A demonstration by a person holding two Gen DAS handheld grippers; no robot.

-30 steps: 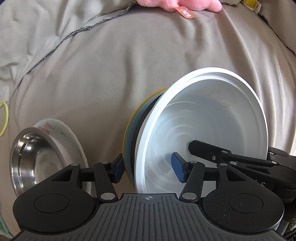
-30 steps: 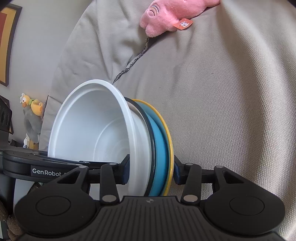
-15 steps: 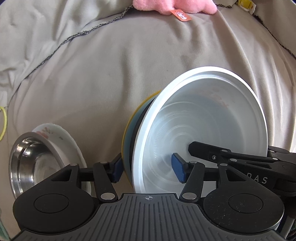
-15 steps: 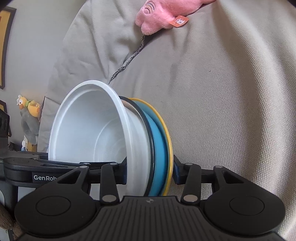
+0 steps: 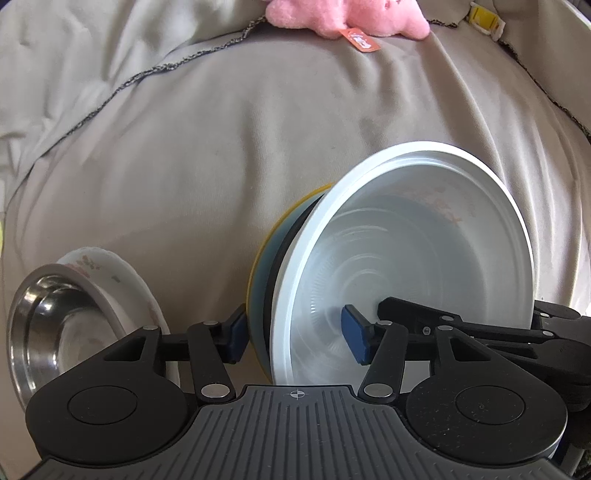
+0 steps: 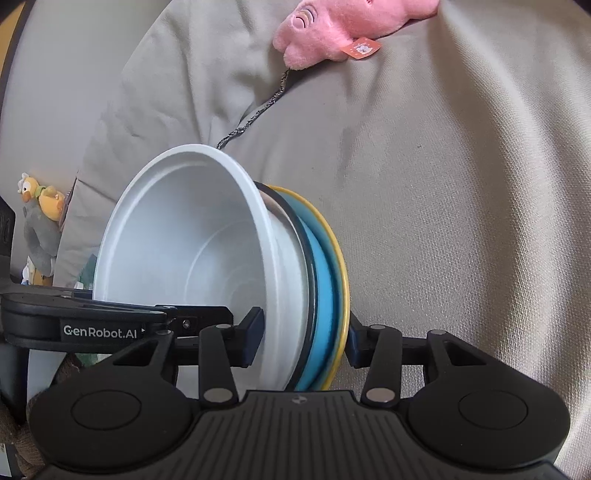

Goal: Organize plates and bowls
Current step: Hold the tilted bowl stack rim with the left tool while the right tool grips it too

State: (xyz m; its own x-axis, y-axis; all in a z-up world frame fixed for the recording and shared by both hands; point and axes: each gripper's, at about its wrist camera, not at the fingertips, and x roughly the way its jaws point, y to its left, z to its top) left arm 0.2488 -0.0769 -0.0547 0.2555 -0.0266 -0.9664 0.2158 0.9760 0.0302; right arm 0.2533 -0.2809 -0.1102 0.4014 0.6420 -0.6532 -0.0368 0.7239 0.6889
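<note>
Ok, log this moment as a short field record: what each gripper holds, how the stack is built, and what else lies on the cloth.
left gripper: shut on the stack
right gripper: shut on the same stack
stack: white bowl nested against a dark-rimmed dish, then blue plate, yellow rim outermost
pose: held on edge, off the cloth
elsewhere: steel bowl in a floral bowl
surface: beige cloth
background: pink plush
</note>
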